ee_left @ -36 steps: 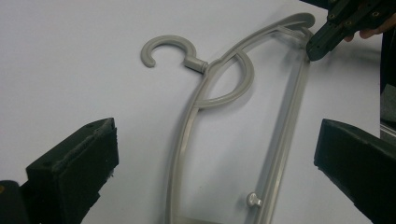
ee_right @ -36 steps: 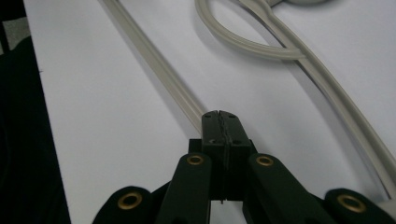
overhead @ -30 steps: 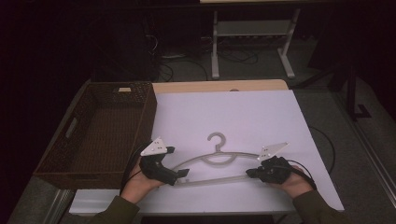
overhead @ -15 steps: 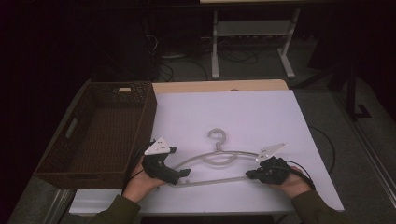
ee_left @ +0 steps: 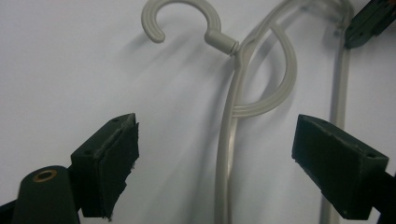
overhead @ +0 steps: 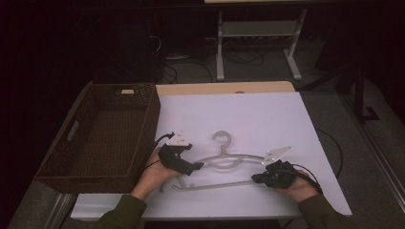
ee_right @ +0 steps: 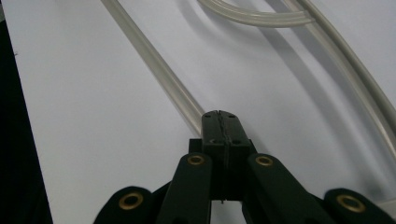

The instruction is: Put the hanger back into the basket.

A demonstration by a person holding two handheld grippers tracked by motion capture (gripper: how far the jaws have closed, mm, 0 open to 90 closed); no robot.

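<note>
Olive-green sleeves; left gripper (overhead: 193,167) and right gripper (overhead: 256,178) black, brass rivets, grey three-cornered plates, black cables.

My white tabletop (overhead: 267,114) carries a pale plastic hanger (overhead: 224,164) near six o'clock and a wicker basket (overhead: 102,138) at nine o'clock.

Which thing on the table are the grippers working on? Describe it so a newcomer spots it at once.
Start at the white sheet covering the table, right of the brown wicker basket. Near its front edge lies a pale plastic clothes hanger, flat, hook pointing away from the person. The right gripper is shut on its bottom bar, and it is the one translucent, curved thing there.
</note>
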